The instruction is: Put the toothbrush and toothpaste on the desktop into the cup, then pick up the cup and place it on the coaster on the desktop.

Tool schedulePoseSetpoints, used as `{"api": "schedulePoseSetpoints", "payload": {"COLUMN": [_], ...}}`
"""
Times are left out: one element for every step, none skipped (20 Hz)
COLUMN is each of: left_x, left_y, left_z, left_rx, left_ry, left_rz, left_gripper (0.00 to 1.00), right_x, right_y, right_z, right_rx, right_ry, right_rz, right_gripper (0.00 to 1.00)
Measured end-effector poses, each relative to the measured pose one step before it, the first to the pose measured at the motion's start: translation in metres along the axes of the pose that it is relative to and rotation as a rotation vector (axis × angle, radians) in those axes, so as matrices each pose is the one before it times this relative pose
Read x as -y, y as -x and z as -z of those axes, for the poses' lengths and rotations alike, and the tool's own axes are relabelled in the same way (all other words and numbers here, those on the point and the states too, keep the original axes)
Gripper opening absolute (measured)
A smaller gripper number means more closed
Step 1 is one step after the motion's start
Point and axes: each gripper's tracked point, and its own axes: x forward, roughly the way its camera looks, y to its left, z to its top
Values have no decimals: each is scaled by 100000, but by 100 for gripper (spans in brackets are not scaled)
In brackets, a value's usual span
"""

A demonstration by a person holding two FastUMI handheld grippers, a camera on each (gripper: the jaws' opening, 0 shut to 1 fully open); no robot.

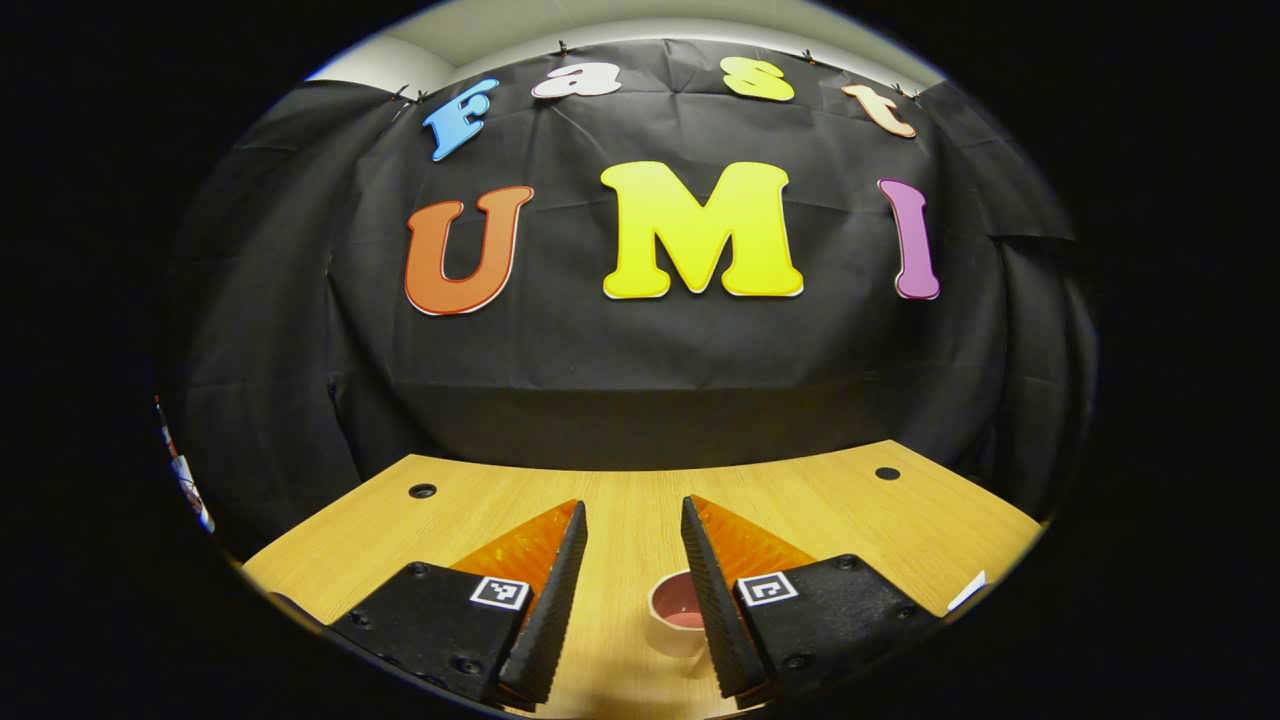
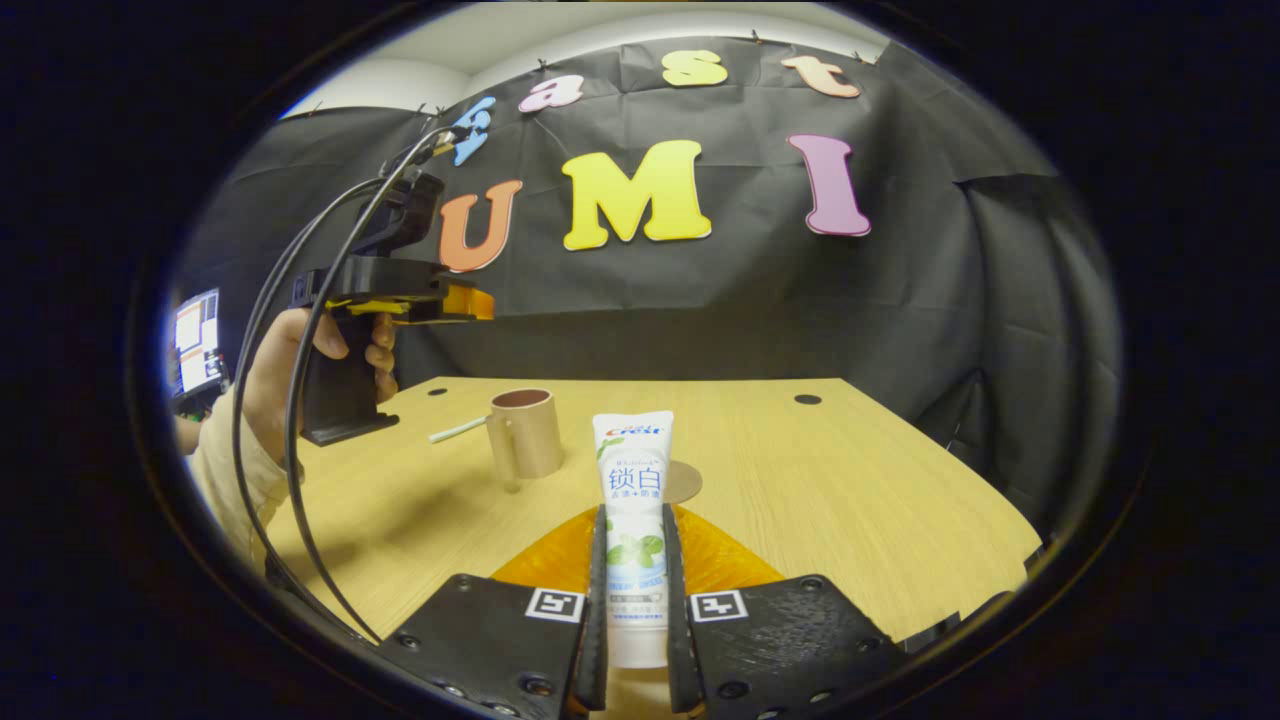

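My right gripper [image 2: 634,520] is shut on a white toothpaste tube [image 2: 632,500], held upright above the wooden desktop [image 2: 850,480]. Beyond the tube stands a tan cup [image 2: 524,433] with a handle. A round brown coaster [image 2: 683,481] lies flat to the cup's right, partly hidden by the tube. The pale toothbrush [image 2: 458,430] lies on the desktop left of the cup. My left gripper [image 1: 634,512] hangs open above the desktop, and the cup [image 1: 677,613] shows from above between its fingers, close to the right one. In the right gripper view a hand holds the left gripper [image 2: 470,300] high over the table's left side.
Black cables [image 2: 290,330] loop down from the raised left gripper. A lit screen [image 2: 197,342] stands at the far left. The desktop has round holes [image 2: 807,399] near its back edge. A small white item [image 1: 966,592] lies at the desktop's right edge.
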Motion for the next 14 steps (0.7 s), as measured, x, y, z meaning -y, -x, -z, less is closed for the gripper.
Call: {"api": "schedulePoseSetpoints", "payload": {"left_x": [-1022, -1033, -835, -1045, -1085, -1207, -924, -764, -410, -431, -396, -250, 49, 263], "left_y": [-310, -257, -295, -386, -369, -486, -495, -468, -607, -671, -703, -814, -814, -820], "left_z": [421, 564, 472, 495, 514, 734, 690, 506, 687, 917, 1105, 1189, 1128, 902], "left_rx": [-843, -1532, -1287, -837, -1104, -1418, -1105, -946, -1067, -2014, -3002, -3016, -2827, -2979], "left_ry": [-984, -1396, -1152, -1350, -1195, -794, -341, 249, 342, -92, -838, -1328, -998, -990], "left_rz": [-1577, -902, -708, -1094, -1215, -1309, -1229, 52, 716, 1239, 1242, 1244, 1921, 2220], "left_gripper": [63, 70, 74, 82, 85, 93, 96, 97, 97, 97, 97, 97, 97, 98], "right_x": [-16, 31, 167, 50, -22, 36, -27, -77, -128, -125, -65, -33, -31, -69], "right_y": [16, 51, 46, -3, -48, -96, -136, -103, -248, -237, -286, -311, -299, -273], "right_z": [155, -11, 59, 54, 189, 138, 105, 101, 331, 280, 325, 281, 371, 170], "right_rx": [-106, 142, 62, -19, -361, -410, -277, -237, -546, -764, -763, -957, -865, -748], "right_ry": [305, 138, -37, -196, -142, 6, 167, 61, 2, 22, 45, 208, 74, 27], "right_rz": [30, 224, 228, 25, -29, 38, -52, -138, -174, -258, -186, 20, 157, -123], "right_gripper": [24, 24, 24, 24, 24, 24, 24, 24, 24, 24, 24, 24, 22, 24]}}
